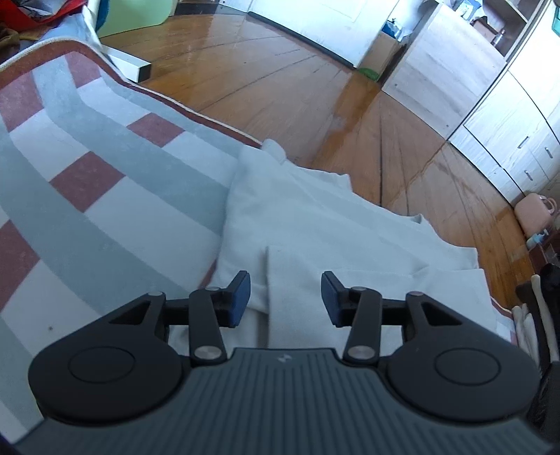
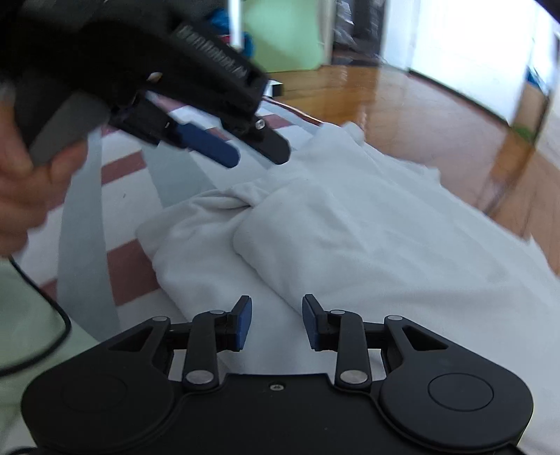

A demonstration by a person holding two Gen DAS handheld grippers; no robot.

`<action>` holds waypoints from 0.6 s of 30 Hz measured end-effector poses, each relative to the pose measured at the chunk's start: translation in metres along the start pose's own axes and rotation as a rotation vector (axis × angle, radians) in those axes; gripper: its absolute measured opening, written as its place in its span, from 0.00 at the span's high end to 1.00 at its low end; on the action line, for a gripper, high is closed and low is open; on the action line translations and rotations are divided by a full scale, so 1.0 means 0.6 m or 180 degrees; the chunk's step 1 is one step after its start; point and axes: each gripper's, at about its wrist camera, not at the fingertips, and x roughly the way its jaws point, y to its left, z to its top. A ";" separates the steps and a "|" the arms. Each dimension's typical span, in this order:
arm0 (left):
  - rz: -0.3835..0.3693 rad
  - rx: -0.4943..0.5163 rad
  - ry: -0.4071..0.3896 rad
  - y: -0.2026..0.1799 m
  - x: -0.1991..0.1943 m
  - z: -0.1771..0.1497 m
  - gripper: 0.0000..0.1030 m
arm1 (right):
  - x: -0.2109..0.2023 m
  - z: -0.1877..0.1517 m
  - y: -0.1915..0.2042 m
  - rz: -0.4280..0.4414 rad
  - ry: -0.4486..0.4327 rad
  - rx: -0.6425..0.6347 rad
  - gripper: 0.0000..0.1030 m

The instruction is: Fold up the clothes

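Note:
A white garment (image 1: 315, 224) lies partly folded on a rug (image 1: 105, 168) striped in grey, white and red-brown. My left gripper (image 1: 286, 299) hovers open just above a folded flap of it, blue pads apart, nothing pressed between them. In the right wrist view the same garment (image 2: 350, 224) shows a bunched, twisted part near its left end. My right gripper (image 2: 277, 322) stands open over a fold edge of the cloth and pinches nothing. The left gripper (image 2: 258, 156) also appears there at the upper left, held by a hand (image 2: 21, 182) above the garment's far end.
The rug's far edge meets a glossy wooden floor (image 1: 280, 80). Pale wooden cabinets (image 1: 507, 115) line the right side. A pink object (image 1: 533, 213) sits on the floor by them. A long white box (image 1: 129, 64) and a green panel (image 1: 136, 14) lie beyond the rug.

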 end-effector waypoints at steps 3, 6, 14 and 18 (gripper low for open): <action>-0.0001 0.0225 0.0038 -0.018 0.019 0.002 0.48 | -0.022 0.002 -0.032 -0.0319 0.0132 0.0346 0.64; 0.0056 0.0684 0.0105 -0.046 0.051 0.007 0.38 | -0.046 -0.003 -0.069 -0.0627 0.0302 0.0605 0.63; 0.0094 0.1445 0.0158 -0.111 0.116 0.001 0.22 | -0.082 -0.043 -0.141 -0.1033 0.0526 0.0914 0.62; 0.0064 0.1011 0.0450 -0.083 0.140 0.004 0.29 | -0.081 -0.052 -0.154 -0.1255 0.0742 0.0894 0.59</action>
